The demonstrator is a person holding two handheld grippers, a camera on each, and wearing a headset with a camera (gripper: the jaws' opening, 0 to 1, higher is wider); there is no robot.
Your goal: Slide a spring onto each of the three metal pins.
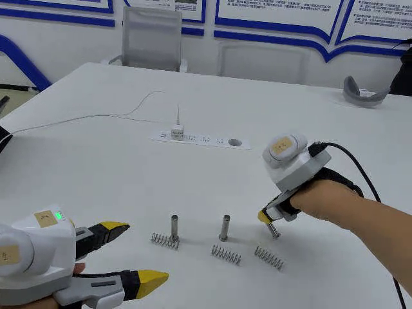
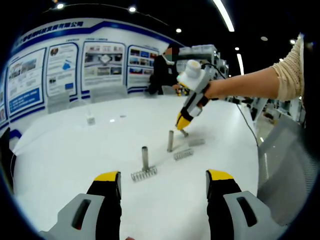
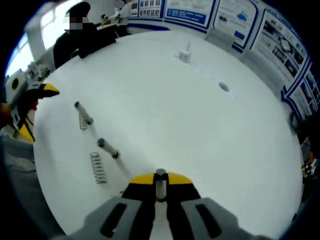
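Springs (image 1: 226,255) lay at 6 o'clock beside two upright pins (image 1: 224,228). The right gripper (image 1: 266,217) pinched the tilted third pin (image 1: 273,229) at 4 o'clock; it likely needed standing plumb before release. The left gripper (image 1: 147,252) hung spread at 8 o'clock.

Light: bright, even, from ceiling strips (image 2: 223,15) above the left gripper (image 2: 163,176) | Shadows: faint, short on the white table (image 1: 96,167) | Blur: right gripper view soft, perhaps motion | Edges: both gripper views bend outward, fisheye
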